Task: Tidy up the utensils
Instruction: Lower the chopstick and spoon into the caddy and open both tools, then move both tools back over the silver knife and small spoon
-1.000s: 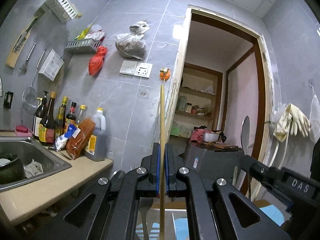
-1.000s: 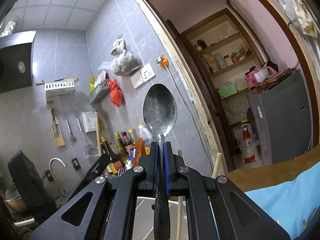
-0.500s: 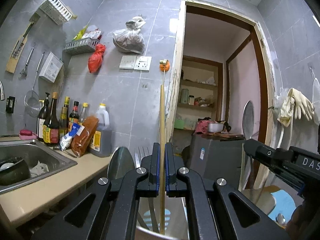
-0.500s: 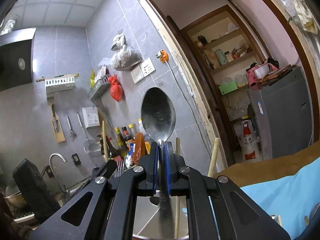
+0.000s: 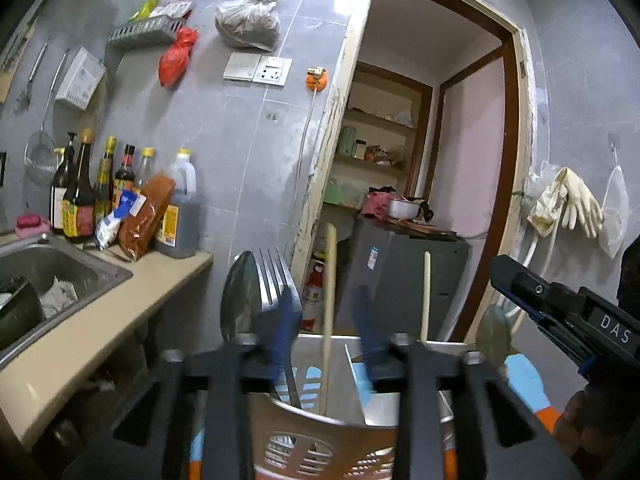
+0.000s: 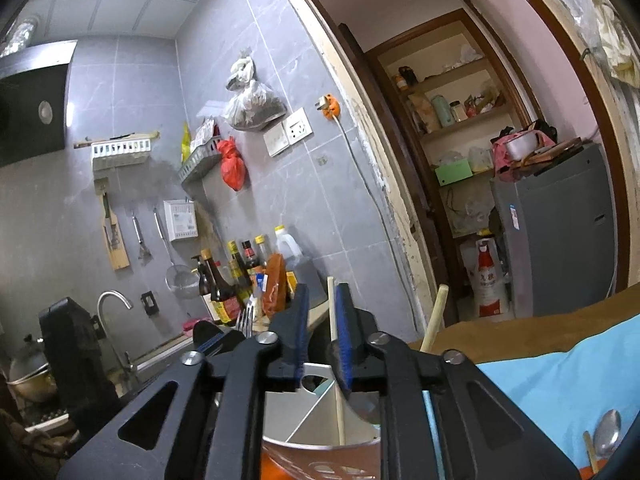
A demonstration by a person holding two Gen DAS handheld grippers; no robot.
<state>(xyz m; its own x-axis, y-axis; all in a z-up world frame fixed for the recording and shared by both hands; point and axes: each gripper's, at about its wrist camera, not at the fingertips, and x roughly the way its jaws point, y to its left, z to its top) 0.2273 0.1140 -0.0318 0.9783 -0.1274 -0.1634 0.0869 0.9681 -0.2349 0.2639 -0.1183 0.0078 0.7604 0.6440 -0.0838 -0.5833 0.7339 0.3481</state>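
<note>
My left gripper point(image 5: 325, 332) hangs over a steel utensil holder point(image 5: 312, 440), and its jaws are opening. A wooden chopstick point(image 5: 330, 312) stands in the holder between the blue pads, which do not touch it. A fork point(image 5: 276, 280) and a spoon point(image 5: 238, 296) stand in the holder's left part, with a second chopstick point(image 5: 426, 296) at its right. My right gripper point(image 6: 323, 320) is also opening over the holder point(image 6: 320, 416). The spoon point(image 5: 494, 338) it let slip sits low at the holder's rim, free of the pads. In the left wrist view the right gripper point(image 5: 504, 276) points in from the right.
A counter point(image 5: 120, 320) with a sink point(image 5: 60, 276) and several sauce bottles point(image 5: 80, 196) runs along the left. An open doorway and a grey fridge point(image 5: 404, 276) lie behind. Another spoon point(image 6: 608, 434) lies on the blue cloth point(image 6: 560, 380) at the right.
Both grippers were shut, the left on the chopstick and the right on the spoon. Both sank towards the holder, then parted their jaws. The chopstick and spoon have dropped into it.
</note>
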